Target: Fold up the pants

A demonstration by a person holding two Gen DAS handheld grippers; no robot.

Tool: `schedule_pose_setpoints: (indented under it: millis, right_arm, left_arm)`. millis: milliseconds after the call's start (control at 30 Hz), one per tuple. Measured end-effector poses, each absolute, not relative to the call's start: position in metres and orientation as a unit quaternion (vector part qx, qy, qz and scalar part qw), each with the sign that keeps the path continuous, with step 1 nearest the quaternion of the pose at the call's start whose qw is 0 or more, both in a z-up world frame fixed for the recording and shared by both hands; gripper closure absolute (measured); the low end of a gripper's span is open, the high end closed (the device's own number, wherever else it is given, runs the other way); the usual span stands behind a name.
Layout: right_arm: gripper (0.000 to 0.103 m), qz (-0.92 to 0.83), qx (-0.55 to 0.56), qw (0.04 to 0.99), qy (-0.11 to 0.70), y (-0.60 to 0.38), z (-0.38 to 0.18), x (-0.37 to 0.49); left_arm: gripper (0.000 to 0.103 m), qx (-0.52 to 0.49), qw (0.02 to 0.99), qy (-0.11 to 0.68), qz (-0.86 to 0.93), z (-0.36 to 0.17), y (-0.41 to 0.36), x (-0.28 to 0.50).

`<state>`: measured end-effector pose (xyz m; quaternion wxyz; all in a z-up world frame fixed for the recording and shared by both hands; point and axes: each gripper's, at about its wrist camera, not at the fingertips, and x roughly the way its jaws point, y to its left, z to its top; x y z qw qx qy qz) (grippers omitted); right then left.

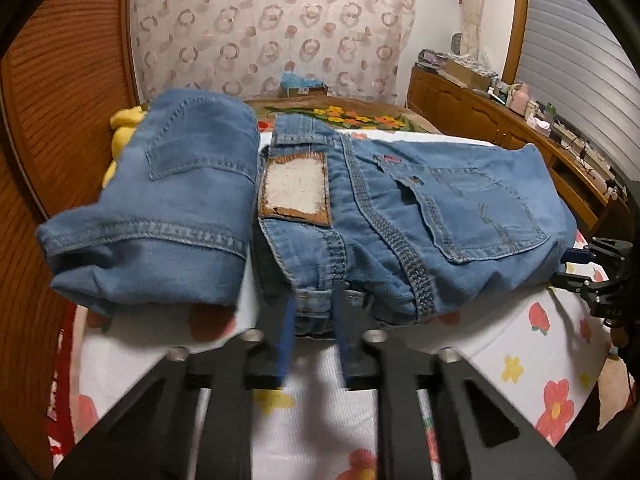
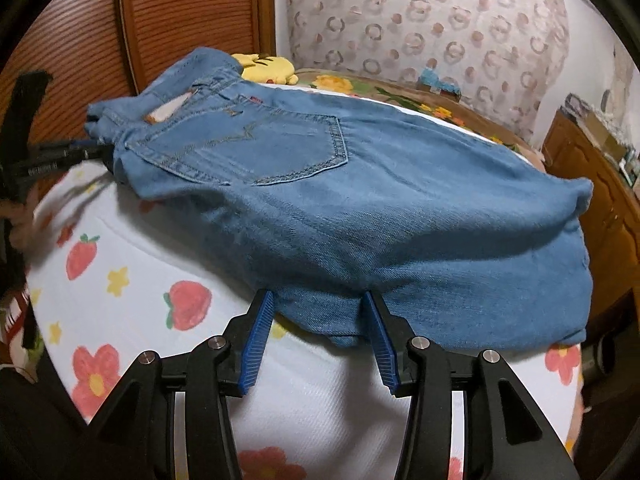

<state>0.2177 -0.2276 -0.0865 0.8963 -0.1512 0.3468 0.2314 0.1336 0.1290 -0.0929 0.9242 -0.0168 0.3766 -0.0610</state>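
Jeans (image 1: pixel 400 208) lie on the bed (image 1: pixel 520 340), on a white sheet with flowers and berries, already folded into a thick stack. In the left view the waist end with the brown patch (image 1: pixel 295 189) faces us. The left gripper (image 1: pixel 316 320) has its jaws pressed nearly together on the near waist edge, pinching the jeans there. The picture is blurry at the tips, so it may be holding only the top layer. If so, a lift would peel that layer up and the stack would fall open. A second folded pair (image 1: pixel 160 208) sits just beside on the left. A sloppy pull could bump it or drag it along. The right gripper (image 1: pixel 592 272) shows at the far right edge of the jeans.

In the right view the jeans (image 2: pixel 360 200) stretch across the bed (image 2: pixel 320 400), pocket up. The right gripper (image 2: pixel 320 320) has its jaws spread, with the near fold edge sitting between them, not squeezed yet. If it closes too shallow, the cloth could slip out. If one hand lifts first, the jeans would twist and the fold would go crooked. The far right end hangs close to the bed's edge and might slide off. The left gripper (image 2: pixel 80 156) shows at the waist end.
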Motion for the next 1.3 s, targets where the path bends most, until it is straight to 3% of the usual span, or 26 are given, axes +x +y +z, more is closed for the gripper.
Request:
schedule_pose_setpoints:
  millis: [67, 233, 867, 1300]
  right_arm:
    - [0.057, 0.228, -0.159, 0.898, 0.342, -0.226, -0.090, 0.210]
    - [0.093, 0.226, -0.153, 0.905, 0.327, -0.230, -0.089, 0.206]
    - [0.095, 0.245, -0.101, 0.934, 0.241, -0.255, -0.053, 0.110]
    - [0.094, 0.256, -0.082, 0.920, 0.286, -0.282, -0.086, 0.090]
  left_arm:
    - [0.091, -0.012, 0.927, 0.370, -0.061, -0.087, 0.127, 0.131]
    - [0.092, -0.007, 0.938, 0.343, -0.056, -0.067, 0.123, 0.125]
    - [0.093, -0.007, 0.966, 0.255, -0.050, 0.009, 0.122, 0.055]
    - [0.092, -0.006, 0.947, 0.313, -0.069, -0.025, 0.107, 0.022]
